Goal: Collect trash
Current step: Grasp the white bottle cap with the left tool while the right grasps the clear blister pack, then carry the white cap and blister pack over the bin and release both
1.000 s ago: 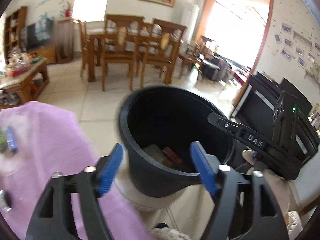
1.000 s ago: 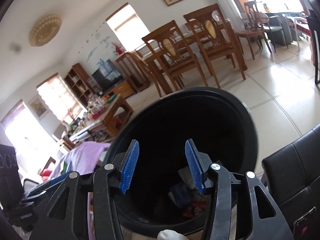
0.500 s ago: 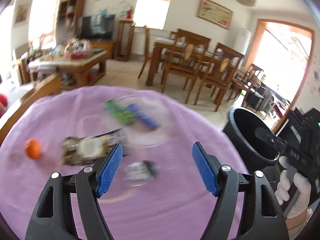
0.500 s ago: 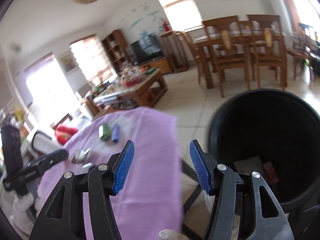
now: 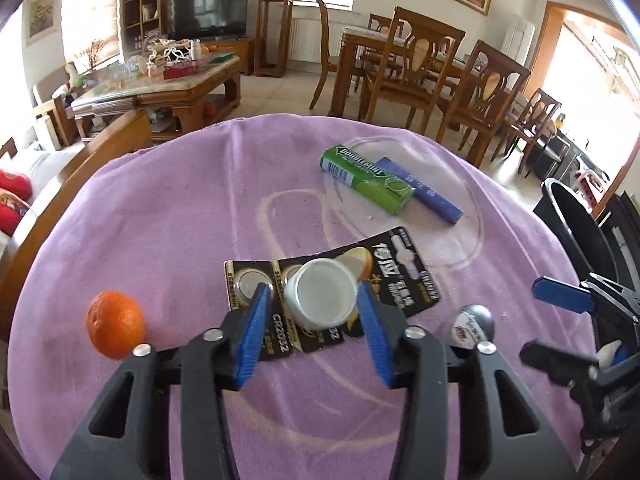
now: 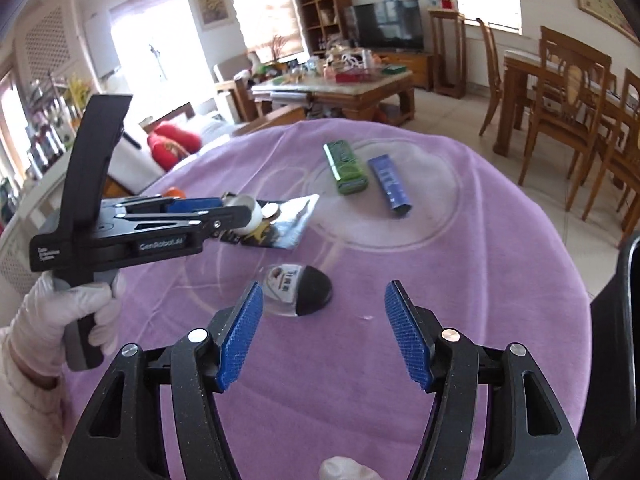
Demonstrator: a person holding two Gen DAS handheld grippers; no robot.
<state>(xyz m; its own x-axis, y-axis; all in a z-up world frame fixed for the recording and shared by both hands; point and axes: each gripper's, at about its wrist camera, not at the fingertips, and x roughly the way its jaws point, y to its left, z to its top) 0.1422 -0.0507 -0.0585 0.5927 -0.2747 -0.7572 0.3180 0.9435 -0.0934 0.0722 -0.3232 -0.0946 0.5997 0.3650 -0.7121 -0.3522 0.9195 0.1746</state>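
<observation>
our left gripper [image 5: 316,312] has just been closing, white cup [image 5: 323,298] between still-clear pads; right gripper [image 6: 324,334] spread, opening, empty, short of cup.

Left tongs [image 5: 316,332] have just been closing; right tongs [image 6: 324,336] opening, empty.

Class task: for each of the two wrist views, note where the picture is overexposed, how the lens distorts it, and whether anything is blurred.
Left wrist view: the doorway at right is blown out, the purple tablecloth bulges like a dome, and the gum pack lettering is crisp. Right wrist view: the windows at left glare white, the dining chairs lean, dark corners vignette; no motion blur.
</observation>
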